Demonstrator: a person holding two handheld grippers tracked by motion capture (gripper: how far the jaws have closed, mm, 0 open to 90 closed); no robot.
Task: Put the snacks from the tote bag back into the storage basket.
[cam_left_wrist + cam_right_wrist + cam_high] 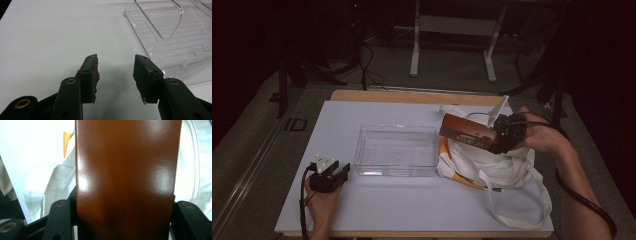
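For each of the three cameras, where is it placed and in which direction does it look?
High view: above the person's side, looking forward and down on the table; both forearms enter from below, with the left gripper and the right gripper.
Left gripper view: on the left gripper, looking along its open jaws toward the clear tray.
Right gripper view: on the right gripper, looking along the brown box held between its jaws, above the white bag.
Shared: the tray, box and bag also appear in the high view.

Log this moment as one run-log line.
right tongs: shut on brown box, above white tote bag | left tongs: open, empty, beside clear bin
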